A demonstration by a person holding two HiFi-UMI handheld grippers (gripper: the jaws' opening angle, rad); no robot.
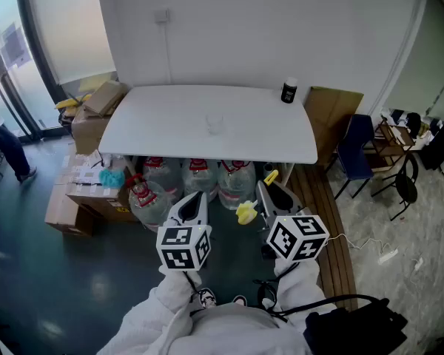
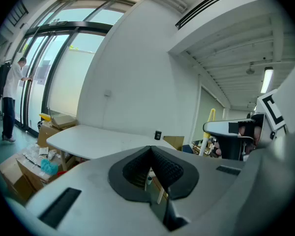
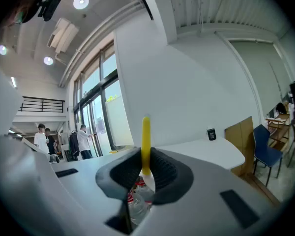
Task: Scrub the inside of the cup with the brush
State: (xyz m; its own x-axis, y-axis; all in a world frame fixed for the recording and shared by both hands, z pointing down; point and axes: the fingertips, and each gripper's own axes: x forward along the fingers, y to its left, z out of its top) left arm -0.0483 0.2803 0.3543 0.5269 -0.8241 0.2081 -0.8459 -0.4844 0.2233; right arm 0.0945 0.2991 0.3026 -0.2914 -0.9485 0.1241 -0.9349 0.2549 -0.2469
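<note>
While I am standing back from the white table (image 1: 163,132), I am holding both claws out in front of me, side by side and tipping only slightly downward. My left claw (image 2: 150,149) is pressing its two dark ribbed pads flat against each other, with nothing between them. My right claw (image 3: 145,168) is clamping down on the brush (image 3: 146,136). Its yellow handle is sticking straight up out of the pads, and a paler part is hanging down below them. From the head view the brush is lying across that claw, one yellow end poking toward the left claw and the other pointing up toward the table edge.

The cup (image 1: 214,123), a clear one and hard to make out against the white top, is standing upright near the middle of the table. It is sitting well ahead of both claws and is touching neither. The brush is nowhere near it.

Farther ahead and off to the right of my right claw, a small dark jar (image 1: 288,91) is standing at the far corner of the table. Just beyond my claw tips and lower down, several large water bottles (image 1: 200,177) are crowding together under the table. Cardboard boxes (image 1: 89,120) are piling up to the left of my left claw, and a blue chair (image 1: 355,154) is sitting to the right of my right one.
</note>
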